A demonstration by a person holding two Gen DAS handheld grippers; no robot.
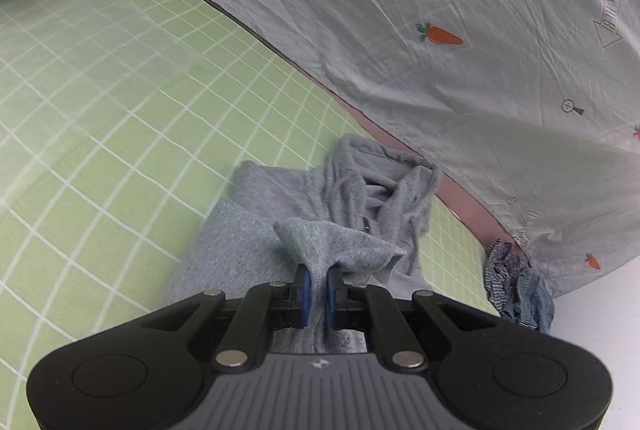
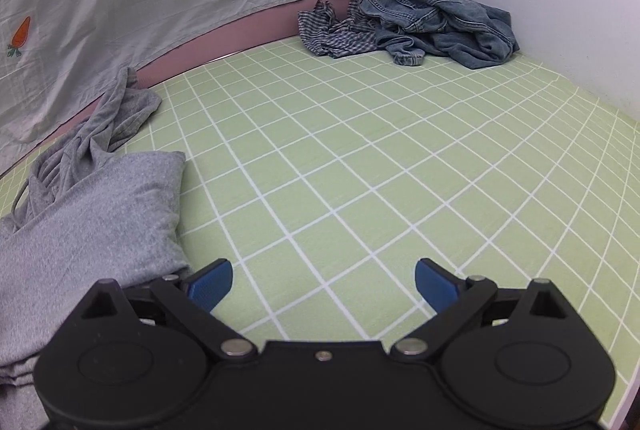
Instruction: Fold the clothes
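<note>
Green checked bedding (image 2: 360, 169) fills my view, backed by a grey carrot-print sheet (image 1: 440, 9) hanging behind it. One grey garment (image 1: 248, 242) lies bunched to my left; my left gripper (image 1: 319, 286) has its blue pads pinched on a raised fold of it. My right gripper (image 2: 323, 284) hovers with fingers wide apart, garment just beside the left fingertip. One denim piece (image 2: 444, 17) and one checked cloth (image 2: 336, 29) sit heaped in the far corner.
</note>
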